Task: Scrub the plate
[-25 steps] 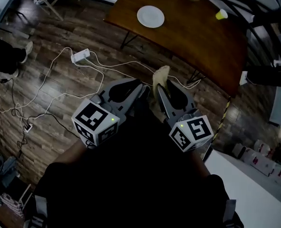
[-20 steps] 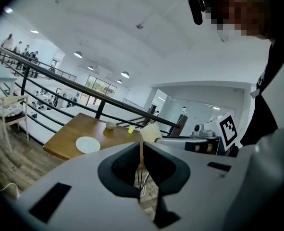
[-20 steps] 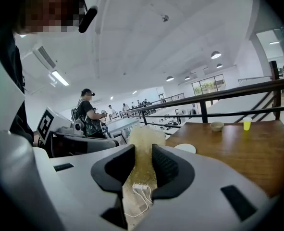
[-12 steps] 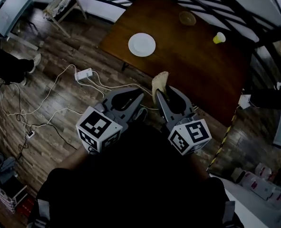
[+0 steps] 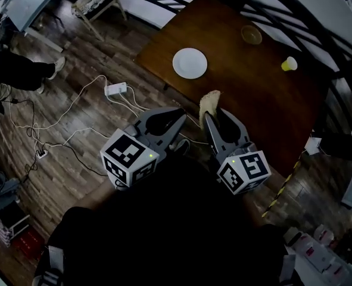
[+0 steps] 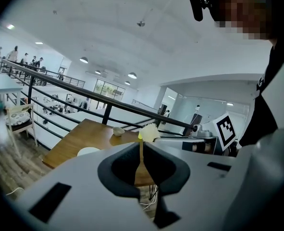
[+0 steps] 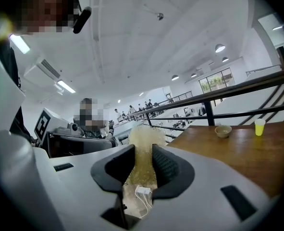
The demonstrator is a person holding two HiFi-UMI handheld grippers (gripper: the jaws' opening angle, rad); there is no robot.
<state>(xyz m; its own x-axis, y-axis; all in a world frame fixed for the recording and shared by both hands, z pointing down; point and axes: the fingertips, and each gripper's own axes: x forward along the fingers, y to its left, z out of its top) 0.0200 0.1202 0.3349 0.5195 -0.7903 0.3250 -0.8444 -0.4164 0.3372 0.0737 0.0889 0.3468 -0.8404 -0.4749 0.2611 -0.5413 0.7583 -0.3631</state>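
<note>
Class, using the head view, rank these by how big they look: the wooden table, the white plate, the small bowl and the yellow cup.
1. wooden table
2. white plate
3. small bowl
4. yellow cup, which looks only slightly smaller than the bowl, so these two are close.

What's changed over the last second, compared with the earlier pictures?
The white round plate and brown wooden table have slid lower in the head view, nearer both tools, so the person seems to be closing in. Nothing was taken or let go: the right tool still clamps the yellowish sponge, and the left tool stays empty.
</note>
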